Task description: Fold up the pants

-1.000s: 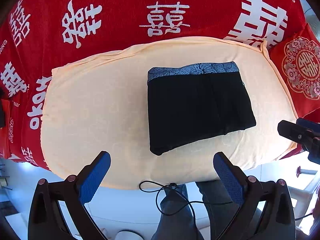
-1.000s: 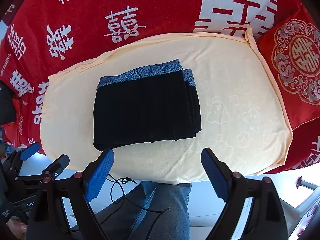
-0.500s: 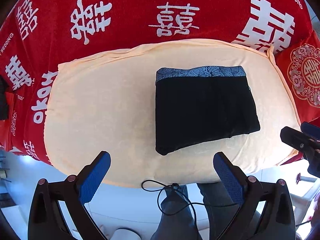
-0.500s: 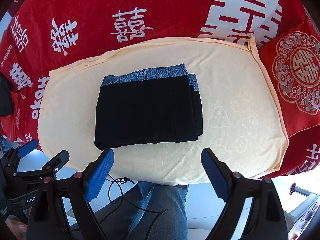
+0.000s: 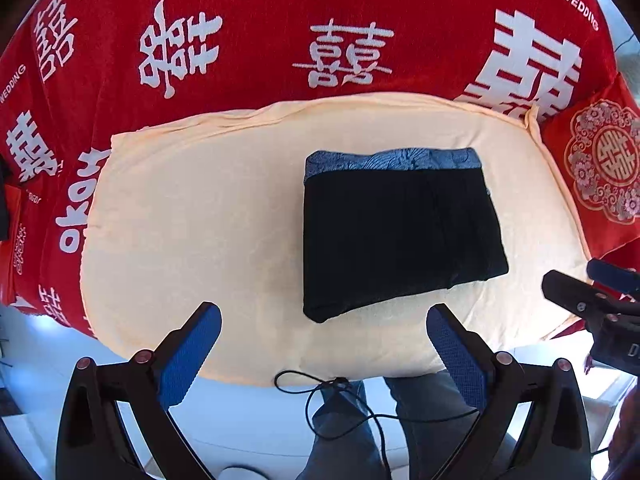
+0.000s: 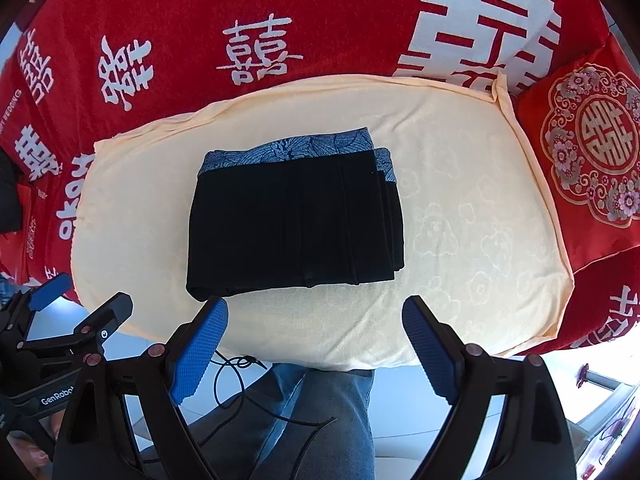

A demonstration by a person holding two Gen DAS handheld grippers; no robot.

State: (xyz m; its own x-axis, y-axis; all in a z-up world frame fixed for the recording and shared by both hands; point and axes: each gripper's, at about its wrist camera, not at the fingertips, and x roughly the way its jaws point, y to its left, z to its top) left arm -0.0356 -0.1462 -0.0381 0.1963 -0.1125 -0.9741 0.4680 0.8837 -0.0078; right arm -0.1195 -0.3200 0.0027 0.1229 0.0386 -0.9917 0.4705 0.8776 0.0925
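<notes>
**Folded pants on the cream cloth, both grippers empty**

Nearest to us, our left gripper [image 5: 323, 322] has its blue-padded fingers [image 5: 191, 354] spread wide with nothing between them, held over the near edge of the cream cloth [image 5: 192, 216]. Our right gripper [image 6: 315, 322] is spread just as wide and is also empty; its left finger pad [image 6: 200, 350] sits just in front of the near left corner of the pants. Below both we see our jeans [image 6: 320, 420] and a thin black cable [image 5: 340, 392].

Past the fingers, the black pants [image 6: 292, 224] lie folded into a compact rectangle on the cream cloth, with the patterned blue-grey waistband [image 6: 296, 148] along the far edge and stacked layers showing at the right side.

Farther back, a red blanket [image 5: 260, 12] with white characters lies beneath the cloth, and a red embroidered cushion [image 6: 592, 148] sits to the right.
</notes>
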